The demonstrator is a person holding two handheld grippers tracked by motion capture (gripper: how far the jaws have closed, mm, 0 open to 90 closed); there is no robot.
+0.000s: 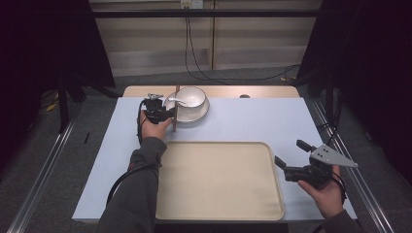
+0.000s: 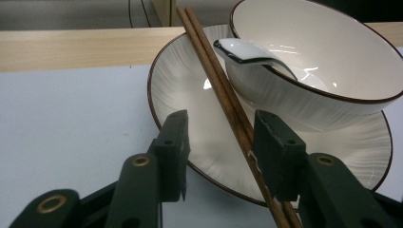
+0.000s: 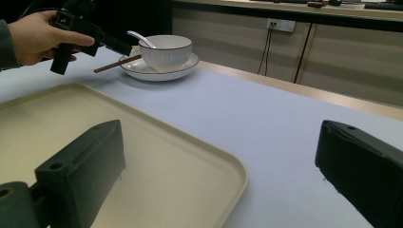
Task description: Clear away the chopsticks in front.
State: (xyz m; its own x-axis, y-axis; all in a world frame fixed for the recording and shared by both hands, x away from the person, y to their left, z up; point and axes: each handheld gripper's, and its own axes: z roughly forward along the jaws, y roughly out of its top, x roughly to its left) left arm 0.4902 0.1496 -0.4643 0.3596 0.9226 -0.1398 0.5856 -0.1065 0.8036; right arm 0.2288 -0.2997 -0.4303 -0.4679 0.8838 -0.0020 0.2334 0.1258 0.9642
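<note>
Pale blue tabletop (image 1: 252, 121), dark curtains on either side, a cream tray (image 1: 218, 182) near my edge. At the far side sits a white plate (image 1: 197, 115) carrying a bowl (image 1: 193, 96) with a spoon (image 1: 176, 100) leaning in it, and a pair of brown chopsticks (image 1: 176, 109) lies across the plate's left rim, one end on the plate and the other running off toward me.

My left tool (image 2: 218, 147) straddles those chopsticks just where they cross the plate's near rim. Its jaws stand apart; the sticks lie close against the right jaw, with a wide gap to the left one. Nothing is gripped yet.

My guess is that the step in hand is picking up the chopsticks. To do it well I would centre the pair between the jaws before squeezing, so that both sticks are caught together and neither rolls free. I would keep the jaw tips off the plate rim and lift straight up, away from the spoon handle just beyond.

My right tool (image 3: 214, 156) hangs released beside the tray's right edge, well apart from the plate, holding nothing.
</note>
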